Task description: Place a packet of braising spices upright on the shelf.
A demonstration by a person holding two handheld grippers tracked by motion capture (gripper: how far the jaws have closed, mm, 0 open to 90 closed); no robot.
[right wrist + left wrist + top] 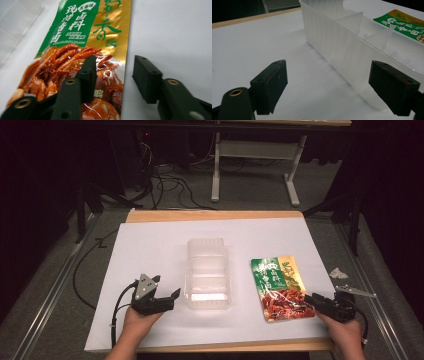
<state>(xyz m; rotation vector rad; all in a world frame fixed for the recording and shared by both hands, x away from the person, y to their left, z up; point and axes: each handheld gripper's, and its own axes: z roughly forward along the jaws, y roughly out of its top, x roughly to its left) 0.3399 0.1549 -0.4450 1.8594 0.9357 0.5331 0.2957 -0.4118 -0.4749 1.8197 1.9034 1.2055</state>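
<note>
Left gripper (167, 290): sitting low on white sheet (150, 245) just left of clear tray (188, 270), jaws standing wide apart, gripping nothing, one jaw lining up with the tray's near corner wall. Right gripper (312, 299): jaws spread, straddling right edge of snack pouch (280, 287), one jaw hovering over the print, other over bare sheet, not pinching. Pouch lying flat on sheet, just right of tray, near front edge.

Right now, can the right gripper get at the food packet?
Likely yes: the right gripper has open jaws astride one edge of the food packet, nothing lies between, and the clear container sits off to the side.
</note>
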